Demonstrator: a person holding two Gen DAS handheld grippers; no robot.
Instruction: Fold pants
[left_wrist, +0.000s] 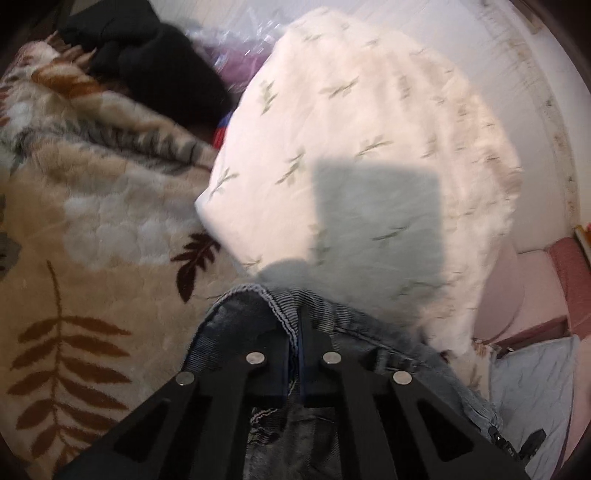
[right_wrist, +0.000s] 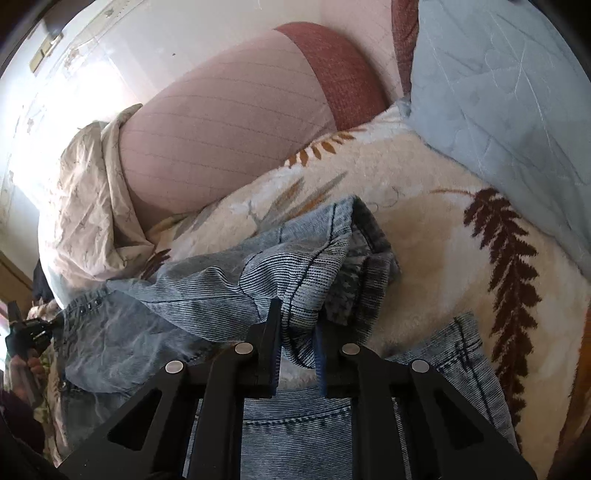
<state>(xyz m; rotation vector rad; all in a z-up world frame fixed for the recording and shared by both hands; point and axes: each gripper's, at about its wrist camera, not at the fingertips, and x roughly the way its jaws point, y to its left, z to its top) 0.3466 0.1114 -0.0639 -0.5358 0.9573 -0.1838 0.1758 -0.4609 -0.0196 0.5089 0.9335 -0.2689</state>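
Blue denim pants (right_wrist: 221, 280) lie rumpled on a fleece blanket (right_wrist: 424, 229) printed with leaves. In the right wrist view my right gripper (right_wrist: 297, 339) is shut on a bunched fold of the denim, which fills the narrow gap between its fingers. More of the pants, with a stitched pocket (right_wrist: 295, 417), lies under it. In the left wrist view my left gripper (left_wrist: 297, 328) is shut on a hemmed edge of the pants (left_wrist: 236, 332). The cloth is pinched between the two black fingers and bulges up on both sides.
A white duvet (left_wrist: 351, 147) with small leaf prints is heaped just ahead of the left gripper. A black garment (left_wrist: 155, 62) lies at the far left. A pink and red pillow (right_wrist: 221, 129) and a light blue quilted pillow (right_wrist: 498, 92) sit beyond the pants.
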